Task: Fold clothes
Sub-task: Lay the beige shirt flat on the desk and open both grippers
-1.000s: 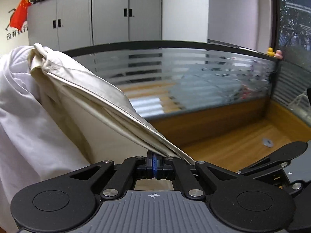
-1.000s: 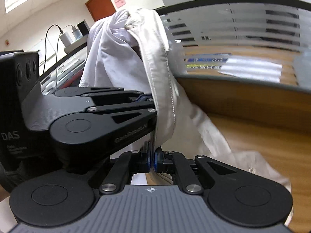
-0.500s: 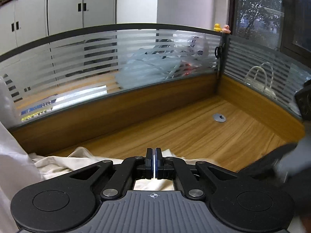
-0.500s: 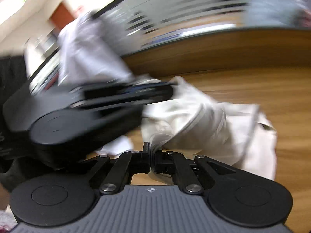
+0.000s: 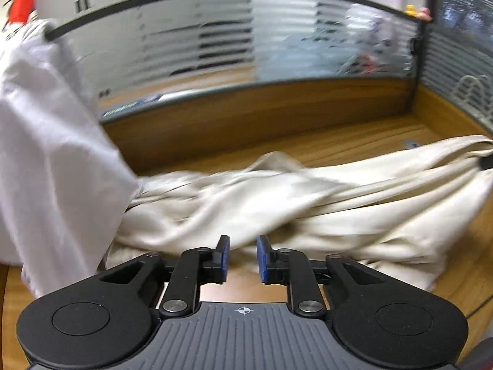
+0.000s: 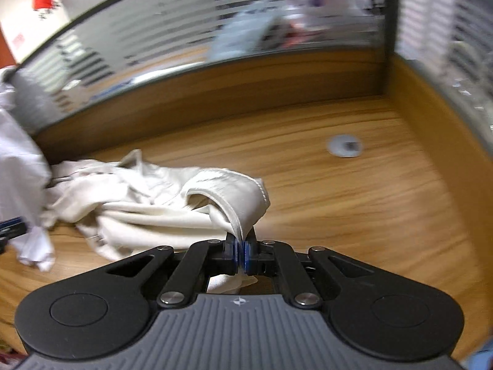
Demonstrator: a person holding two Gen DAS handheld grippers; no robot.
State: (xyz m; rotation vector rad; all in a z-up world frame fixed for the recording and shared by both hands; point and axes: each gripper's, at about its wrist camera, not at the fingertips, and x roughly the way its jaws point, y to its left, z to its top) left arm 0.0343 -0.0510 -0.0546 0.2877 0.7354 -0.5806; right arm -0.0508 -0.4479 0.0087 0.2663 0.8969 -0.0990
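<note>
Lying crumpled across the wooden counter (image 5: 354, 141): cream trousers (image 5: 277, 203), soft and wrinkled, thick hemmed waistband curled over nearest the right gripper (image 6: 242, 254). Right fingers clenched on that waistband edge. Left gripper (image 5: 242, 257) released, jaws just opened, blue pads parted with nothing between, trousers just beyond; a second ago pinching the fabric held high. White garment (image 5: 46, 154) hanging at left, draped over the frosted glass partition (image 5: 215, 40).

A wooden desk (image 6: 354, 203) with a raised wood-and-glass partition along its far edge carries the things. A crumpled cream garment (image 5: 277, 203) sprawls across it from nine toward three o'clock, and a round grey grommet (image 6: 345, 145) sits at one o'clock.
</note>
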